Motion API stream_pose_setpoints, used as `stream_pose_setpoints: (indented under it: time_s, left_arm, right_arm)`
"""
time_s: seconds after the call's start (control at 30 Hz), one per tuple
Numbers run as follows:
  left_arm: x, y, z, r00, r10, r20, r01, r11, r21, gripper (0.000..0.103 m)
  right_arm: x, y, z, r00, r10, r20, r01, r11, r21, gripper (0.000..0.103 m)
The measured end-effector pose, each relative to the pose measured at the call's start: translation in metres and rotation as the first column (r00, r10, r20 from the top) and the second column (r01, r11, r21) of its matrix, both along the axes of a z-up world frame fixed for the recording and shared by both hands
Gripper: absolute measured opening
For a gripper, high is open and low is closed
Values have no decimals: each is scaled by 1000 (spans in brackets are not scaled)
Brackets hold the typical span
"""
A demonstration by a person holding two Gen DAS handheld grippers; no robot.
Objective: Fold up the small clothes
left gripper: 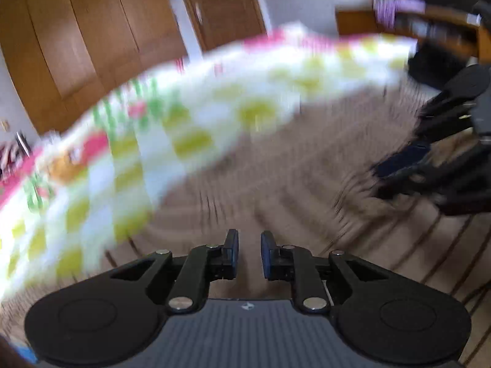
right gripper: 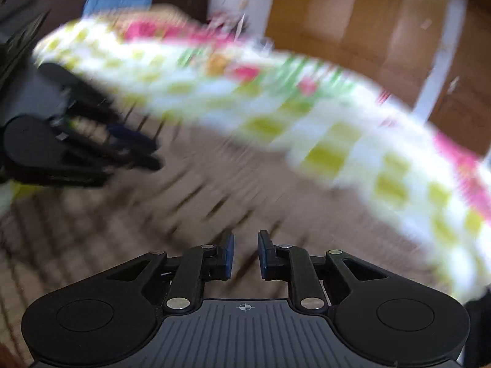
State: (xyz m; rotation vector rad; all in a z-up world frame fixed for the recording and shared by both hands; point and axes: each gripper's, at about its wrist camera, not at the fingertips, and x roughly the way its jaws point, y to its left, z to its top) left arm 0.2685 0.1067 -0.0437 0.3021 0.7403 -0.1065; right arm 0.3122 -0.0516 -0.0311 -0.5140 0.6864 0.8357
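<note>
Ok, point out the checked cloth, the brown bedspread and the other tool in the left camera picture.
checked cloth (left gripper: 196, 116): left wrist view, blurred middle.
brown bedspread (left gripper: 291, 184): left wrist view, bare patch under the cloth.
right tool (left gripper: 396, 168): left wrist view, by its blue pads.

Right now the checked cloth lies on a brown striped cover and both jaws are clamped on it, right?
Not quite: neither gripper holds the checked cloth. The left wrist view shows the left gripper with empty jaws; the right gripper likewise. It does lie on the brown striped cover.

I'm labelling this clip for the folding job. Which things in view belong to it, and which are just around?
In the job:
checked garment, lying loose on the brown striped cover
left gripper, open, empty
right gripper, open, empty

Just around:
wooden wardrobe doors
blue item, too blurred to identify
</note>
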Motion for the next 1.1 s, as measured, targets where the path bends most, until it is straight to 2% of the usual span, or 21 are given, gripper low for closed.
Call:
stream_pose_setpoints:
  time_s: [0.07, 0.1, 0.17, 0.27, 0.43, 0.57, 0.63, 0.73, 0.87, 0.97, 1.0, 1.03, 1.1]
  left_arm:
    - [-6, 13, -4, 999, 36, -7, -36, 998, -42, 35]
    - [-12, 17, 1, 998, 57, 3, -57, 997, -51, 35]
    - [-29, 29, 11, 995, 100, 26, -97, 990, -105, 35]
    - [-58, 45, 19, 984, 170, 47, -161, 973, -164, 35]
    - [-96, 76, 24, 961, 272, 58, -257, 948, -185, 36]
    - [-115, 106, 24, 938, 342, 55, -319, 915, -247, 37]
    - [-120, 119, 21, 929, 367, 47, -340, 898, -280, 37]
    - [-125, 132, 19, 922, 385, 48, -355, 888, -293, 37]
    - [-136, 146, 19, 914, 402, 55, -364, 872, -326, 37]
    - [-140, 155, 18, 906, 421, 48, -381, 859, -342, 37]
    - [-140, 156, 17, 904, 425, 45, -385, 856, -346, 37]
    - [-141, 156, 16, 903, 427, 44, -387, 854, -348, 37]
    - [-141, 155, 16, 903, 427, 40, -388, 853, -349, 37]
  right_arm:
    - [-11, -4, 0, 998, 29, 64, -26, 999, -45, 17]
    - [-11, -3, 6, 998, 9, 68, -5, 998, -60, 18]
    - [-10, -1, 28, 999, -26, 46, 27, 1000, -13, 18]
    - [-13, 28, 56, 998, 2, 68, -6, 998, 60, 22]
    - [-4, 125, 80, 990, 138, 21, -140, 973, 186, 32]
    - [-16, 228, 90, 966, 257, 38, -259, 943, 209, 32]
    - [-26, 279, 92, 951, 308, 21, -304, 925, 226, 36]
    - [-45, 341, 87, 928, 372, 30, -371, 909, 191, 46]
    - [-57, 402, 60, 924, 378, 59, -382, 920, 86, 49]
    - [-54, 417, 41, 938, 333, 94, -335, 942, 6, 44]
    - [-50, 418, 39, 946, 317, 76, -318, 948, 8, 34]
    - [-46, 414, 40, 953, 298, 55, -299, 954, 14, 16]
    - [-39, 399, 50, 961, 276, 18, -277, 958, 69, 12]
